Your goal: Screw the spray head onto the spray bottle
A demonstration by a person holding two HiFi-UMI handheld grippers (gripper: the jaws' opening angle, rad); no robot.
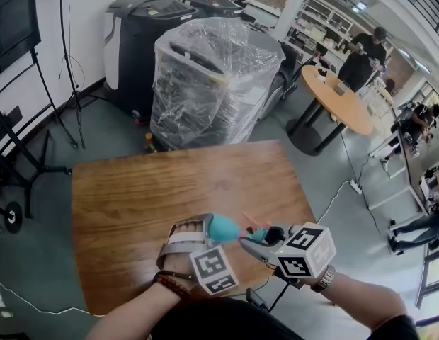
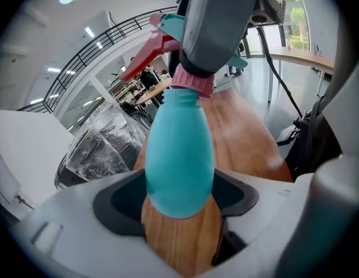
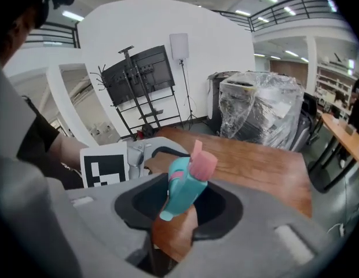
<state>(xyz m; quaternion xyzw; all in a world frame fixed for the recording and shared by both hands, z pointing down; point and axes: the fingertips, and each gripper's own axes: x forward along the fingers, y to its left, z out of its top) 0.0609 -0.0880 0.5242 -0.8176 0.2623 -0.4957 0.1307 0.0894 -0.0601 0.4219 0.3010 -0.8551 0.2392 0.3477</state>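
Above the near edge of the wooden table (image 1: 134, 197), closest to the person, both tools meet in mid-air rather than resting on the wood, which leaves the two parts free to turn against each other. The left gripper (image 2: 179, 198) has its jaws spread wide and clamped round the fat lower body of the teal spray bottle (image 2: 179, 155). Gripping the broadest part likely gives the firmest hold against twisting, and the bottle is tilted so that its neck points toward the other tool.

Just past that, a little further in over the table's near edge, the pink collar (image 2: 193, 86) of the spray head (image 3: 182, 190) sits on the bottle's neck, so head and bottle touch and line up on one axis. The right gripper (image 3: 179, 204) comes in from the opposite side, its jaws drawn to a narrow gap and pressing on the slim teal body of the head, with the red trigger (image 2: 145, 57) sticking out to one side. That hold should let a roll of the wrist turn the collar. I judge that threading is under way, though how far the collar is wound on cannot be told.

Past the table's far edge stands a machine wrapped in clear film (image 1: 205, 76), and off its far right corner a round table (image 1: 336, 98), both well apart from the work.
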